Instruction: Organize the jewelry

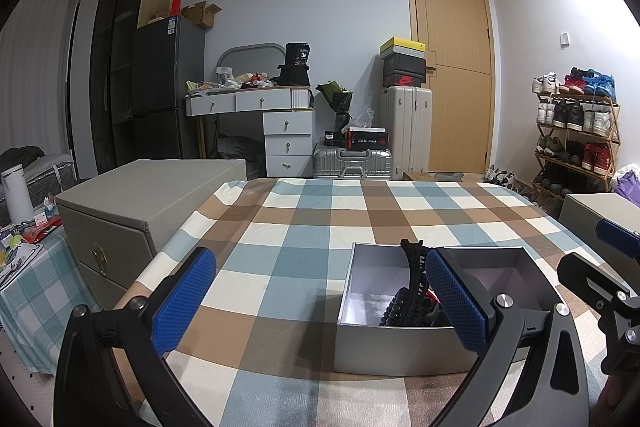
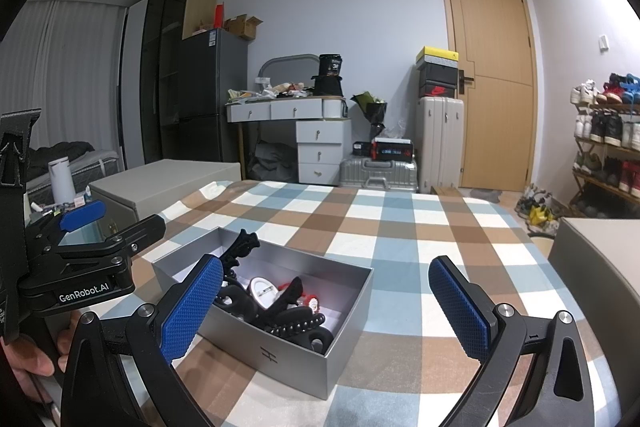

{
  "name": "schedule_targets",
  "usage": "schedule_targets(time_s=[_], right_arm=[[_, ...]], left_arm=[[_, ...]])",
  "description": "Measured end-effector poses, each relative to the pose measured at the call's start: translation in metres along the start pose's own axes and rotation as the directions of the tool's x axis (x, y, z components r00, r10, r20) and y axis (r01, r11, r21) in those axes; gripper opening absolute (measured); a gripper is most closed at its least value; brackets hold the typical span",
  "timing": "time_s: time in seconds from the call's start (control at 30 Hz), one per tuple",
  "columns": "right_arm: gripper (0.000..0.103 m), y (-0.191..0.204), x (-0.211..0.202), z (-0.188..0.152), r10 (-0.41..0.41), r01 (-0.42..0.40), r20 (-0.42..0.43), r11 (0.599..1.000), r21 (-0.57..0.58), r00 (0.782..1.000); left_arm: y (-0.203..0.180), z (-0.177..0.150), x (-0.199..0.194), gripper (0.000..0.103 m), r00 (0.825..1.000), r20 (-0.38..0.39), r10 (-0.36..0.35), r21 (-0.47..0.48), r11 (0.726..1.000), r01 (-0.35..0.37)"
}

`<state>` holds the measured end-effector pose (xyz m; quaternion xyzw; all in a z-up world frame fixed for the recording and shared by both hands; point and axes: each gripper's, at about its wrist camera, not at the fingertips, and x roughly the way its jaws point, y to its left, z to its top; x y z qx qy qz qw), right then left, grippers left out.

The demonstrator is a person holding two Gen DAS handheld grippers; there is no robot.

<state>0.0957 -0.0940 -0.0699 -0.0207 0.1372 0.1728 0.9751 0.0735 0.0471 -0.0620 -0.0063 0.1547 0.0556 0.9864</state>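
An open silver box [image 2: 280,351] sits on the checked tablecloth [image 2: 400,227]. It holds several black hair claw clips [image 2: 288,307], a round white badge [image 2: 260,290] and a small red trinket [image 2: 311,302]. My right gripper [image 2: 326,309] hovers open over the box's near right corner, empty. In the left wrist view the same box [image 1: 400,347] lies low on the right, with a black clip [image 1: 412,267] sticking up from it. My left gripper [image 1: 320,303] is open and empty, its right finger in front of the box. Each gripper appears in the other's view: the right gripper [image 1: 596,255] and the left gripper [image 2: 116,223].
A grey storage chest [image 1: 140,195] stands off the table's left edge and another grey box [image 2: 592,259] at the right. A side table with a white bottle [image 1: 16,195] is at far left. Drawers, suitcases, a shoe rack and a door line the back.
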Motion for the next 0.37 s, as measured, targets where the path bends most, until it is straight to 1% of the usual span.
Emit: schedule_targets(time_s=[0.37], right_arm=[[0.103, -0.0001, -0.0001, 0.0001, 0.0, 0.0, 0.0, 1.0, 0.0, 1.0]], left_arm=[[0.0002, -0.0005, 0.0007, 0.102, 1.0, 0.0, 0.0, 0.0, 1.0, 0.0]])
